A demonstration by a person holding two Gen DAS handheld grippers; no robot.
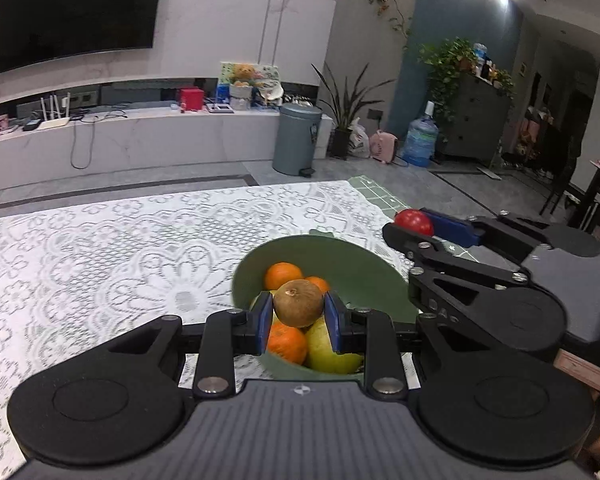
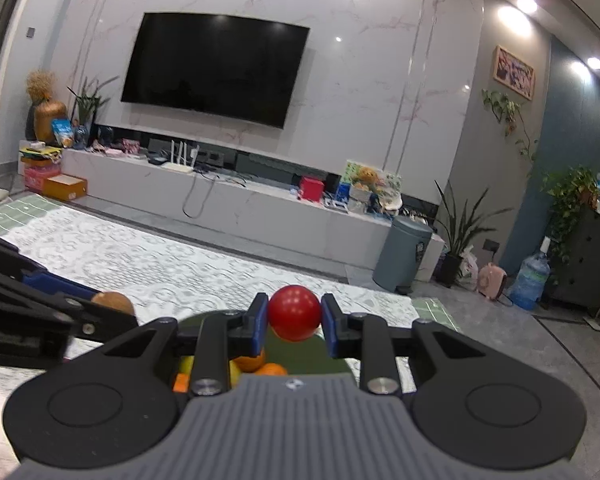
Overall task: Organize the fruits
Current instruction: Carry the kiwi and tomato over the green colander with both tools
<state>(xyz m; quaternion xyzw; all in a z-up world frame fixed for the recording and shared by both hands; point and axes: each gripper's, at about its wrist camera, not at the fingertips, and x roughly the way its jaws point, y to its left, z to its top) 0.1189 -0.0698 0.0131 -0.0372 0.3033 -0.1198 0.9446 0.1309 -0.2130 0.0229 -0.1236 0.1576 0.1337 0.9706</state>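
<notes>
In the left wrist view my left gripper (image 1: 299, 309) is shut on a round brown fruit (image 1: 299, 303), held above a green bowl (image 1: 356, 276). The bowl holds several oranges (image 1: 283, 276) and a yellow-green fruit (image 1: 332, 350). To the right, my right gripper (image 1: 424, 225) is shut on a red fruit (image 1: 413, 221) over the table's far corner. In the right wrist view the right gripper (image 2: 294, 313) grips the red fruit (image 2: 294, 312) above the green bowl (image 2: 304, 350), where oranges (image 2: 273, 369) show. The left gripper's black fingers (image 2: 52, 304) come in from the left with the brown fruit (image 2: 114, 302).
A white lace cloth (image 1: 100, 256) covers the table over a green mat (image 1: 384, 194). Beyond the table stand a TV console (image 1: 140, 136), a grey bin (image 1: 298, 138), potted plants (image 1: 346, 120), a water jug (image 1: 420, 138) and dark chairs (image 1: 596, 204) at right.
</notes>
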